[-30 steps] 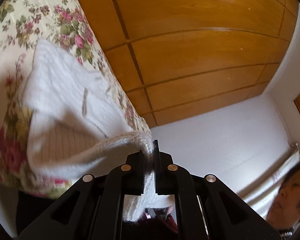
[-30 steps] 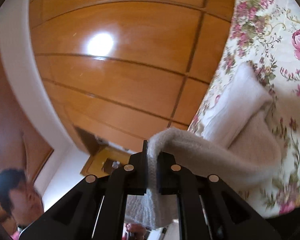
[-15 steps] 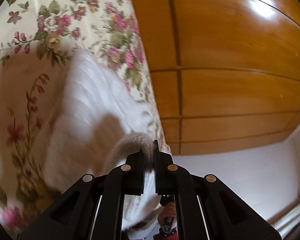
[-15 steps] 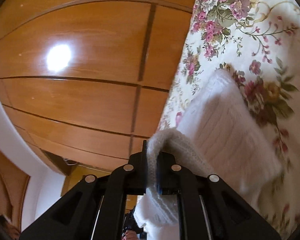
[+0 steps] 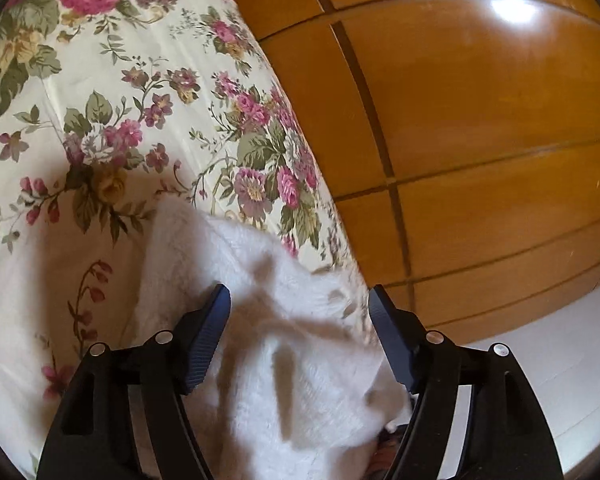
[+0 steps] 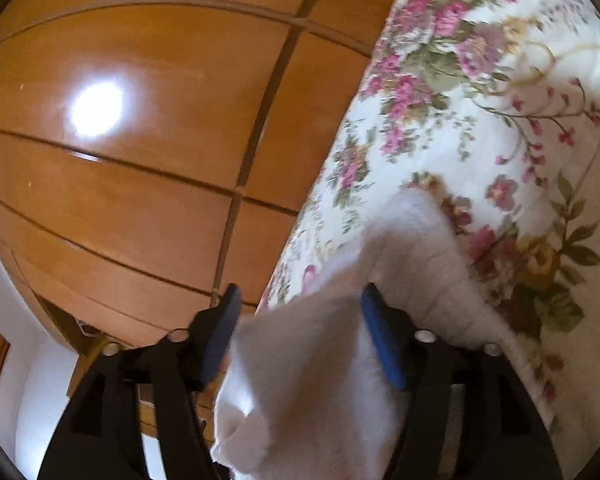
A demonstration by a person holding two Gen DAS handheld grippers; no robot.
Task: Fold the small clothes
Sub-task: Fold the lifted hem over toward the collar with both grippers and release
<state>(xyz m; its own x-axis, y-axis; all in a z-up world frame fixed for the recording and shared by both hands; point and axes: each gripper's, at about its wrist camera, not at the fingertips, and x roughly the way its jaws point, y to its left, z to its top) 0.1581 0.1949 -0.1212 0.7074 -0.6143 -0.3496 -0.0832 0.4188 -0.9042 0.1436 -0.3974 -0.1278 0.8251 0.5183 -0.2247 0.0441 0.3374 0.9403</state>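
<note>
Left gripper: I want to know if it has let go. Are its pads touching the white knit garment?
Apart. In the left wrist view the left gripper has just been opening; the white knit garment lies between the wide jaws, with neither pad pressing it.

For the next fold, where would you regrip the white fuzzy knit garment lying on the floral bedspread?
Probably at the white fuzzy knit garment's near edge, coming in low from the bed's edge: that end overhangs the floral bedspread between the just-opened left gripper and right gripper, neither pressing it.
</note>
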